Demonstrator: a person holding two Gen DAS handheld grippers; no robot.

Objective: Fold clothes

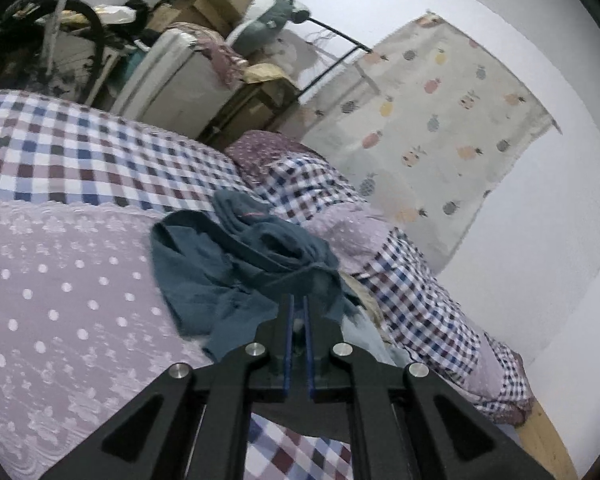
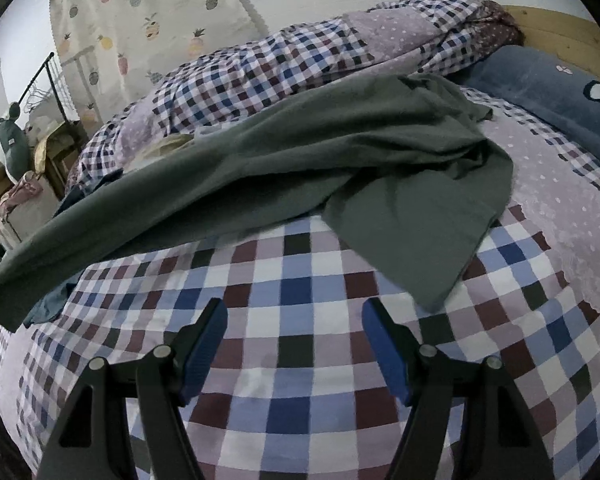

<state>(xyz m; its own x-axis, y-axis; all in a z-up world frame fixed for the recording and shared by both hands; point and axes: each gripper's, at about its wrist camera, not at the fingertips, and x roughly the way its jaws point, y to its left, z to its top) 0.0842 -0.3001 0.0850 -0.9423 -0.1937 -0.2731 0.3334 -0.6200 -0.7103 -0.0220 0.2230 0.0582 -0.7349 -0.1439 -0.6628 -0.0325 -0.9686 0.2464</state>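
A bed (image 2: 300,360) carries everything here, dressed in a checked cover with lilac dotted panels, and a rolled quilt (image 2: 284,60) of the same check lies along its far edge under the wall. Across the middle of the bed sprawls a grey-green garment (image 2: 284,160), its long axis running from the bed's left edge, where one end trails off out of the right wrist view, toward the headboard end at the right; a loose flap of it (image 2: 404,240) reaches down toward the near edge. The right gripper (image 2: 294,344) hovers over bare check cloth with its jaws standing wide and nothing between them, and that flap lies just beyond and to the right of its right finger, so this hand looks the nearer one for taking the hem. A dark blue pillow (image 2: 560,92) rests at the headboard corner, clear of the garment. In the left wrist view a crumpled teal garment (image 1: 236,264) lies in a heap on the lilac panel near the quilt, and the left gripper (image 1: 299,304) has its jaws drawn narrow, seemingly pinching a fold of that teal cloth at their tips, though the blur makes the grip uncertain. Pale clothing (image 1: 364,300) peeks out beside the heap. Nothing appears to block the right hand's reach.
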